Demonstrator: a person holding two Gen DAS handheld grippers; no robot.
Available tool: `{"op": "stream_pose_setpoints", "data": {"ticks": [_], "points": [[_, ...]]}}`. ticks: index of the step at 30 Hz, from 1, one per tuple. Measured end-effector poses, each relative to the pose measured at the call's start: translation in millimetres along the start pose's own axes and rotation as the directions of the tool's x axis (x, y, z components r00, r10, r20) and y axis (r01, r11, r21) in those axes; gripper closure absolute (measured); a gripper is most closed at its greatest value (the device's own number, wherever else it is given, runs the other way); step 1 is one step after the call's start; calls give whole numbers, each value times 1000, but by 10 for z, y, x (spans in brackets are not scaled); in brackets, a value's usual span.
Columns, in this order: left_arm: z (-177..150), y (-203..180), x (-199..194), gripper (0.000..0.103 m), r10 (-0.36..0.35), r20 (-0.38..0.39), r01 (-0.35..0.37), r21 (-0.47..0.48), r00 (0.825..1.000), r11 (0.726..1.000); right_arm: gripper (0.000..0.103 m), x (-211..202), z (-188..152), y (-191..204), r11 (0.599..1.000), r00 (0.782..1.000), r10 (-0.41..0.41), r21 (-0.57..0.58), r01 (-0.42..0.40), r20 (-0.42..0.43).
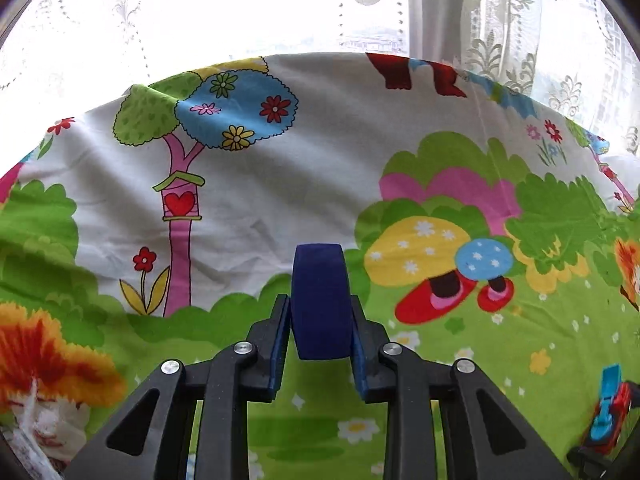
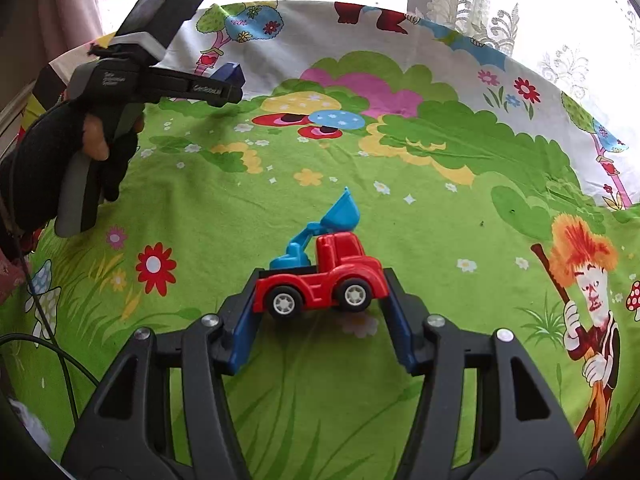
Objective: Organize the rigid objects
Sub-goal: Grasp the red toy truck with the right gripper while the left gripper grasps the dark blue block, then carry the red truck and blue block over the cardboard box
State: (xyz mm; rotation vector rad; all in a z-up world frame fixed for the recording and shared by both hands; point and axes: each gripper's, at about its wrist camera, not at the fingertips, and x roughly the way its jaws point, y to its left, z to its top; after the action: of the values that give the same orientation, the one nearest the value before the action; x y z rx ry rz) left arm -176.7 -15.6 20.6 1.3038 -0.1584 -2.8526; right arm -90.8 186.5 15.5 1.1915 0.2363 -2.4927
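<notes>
Left gripper (image 1: 320, 320): jaws drawn in tight on a dark blue block (image 1: 318, 300), pads pressed to both its sides; the block stood upright between them at lower centre of the left wrist view, held above the cloth.
Left gripper, other view (image 2: 230, 84): in the upper left of the right wrist view, held by a gloved hand (image 2: 72, 164); the block (image 2: 231, 72) showed as a small blue shape at its tip (its contact with the pads could not be made out from here).
Right gripper (image 2: 320, 300): jaws partly spread, one finger at each end of a truck (image 2: 324, 276); both pads looked to touch the truck's ends.
Truck: red with a light blue digger arm raised over the cab, side-on at lower centre of the right wrist view, wheels low to the cloth (whether they touched it I could not tell).
Truck, other view (image 1: 608, 412): a blurred sliver at the lower right edge of the left wrist view.
Cloth (image 2: 240, 208): a bright cartoon sheet, green below and white towards the top, covering the work surface.
Curtain (image 1: 500, 32): white lace across the top of the frame, behind the cloth.
</notes>
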Motion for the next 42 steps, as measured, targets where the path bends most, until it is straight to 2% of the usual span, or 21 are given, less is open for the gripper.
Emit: {"op": "stream_pose_setpoints", "data": {"ticks": [3,6,13,18,24,30,42], "points": [[-472,52,-345,75,-20,-23,20,-7,1000,1000,43,4,1,1,1000,1000,1,1,-1,0],[-850,187,-562,75,-16,-59,12,-67,998,998,43,8,2,4,1000,1000,0,1,0,0],[-1355,294,-1063,75,2,-51,-7,-91,999,996,43,-4,8,5,1000,1000,-4,-2,4,-1],[-1580,339,-1331,75,-7,-45,4,-87,999,996,43,-135,-55,49,999,1000,-4,33,4,10],[-1823,354,-1556,75,-13,-42,9,-76,999,997,43,-626,-301,452,1000,997,5,6,-6,76],[-1993,271,-1744,75,-29,-23,27,-62,999,998,43,-930,-519,685,1000,995,26,10,-27,100],[-2223,20,-2043,75,-69,-2,69,4,998,998,43,-1240,-863,916,999,993,44,23,-47,113]]}}
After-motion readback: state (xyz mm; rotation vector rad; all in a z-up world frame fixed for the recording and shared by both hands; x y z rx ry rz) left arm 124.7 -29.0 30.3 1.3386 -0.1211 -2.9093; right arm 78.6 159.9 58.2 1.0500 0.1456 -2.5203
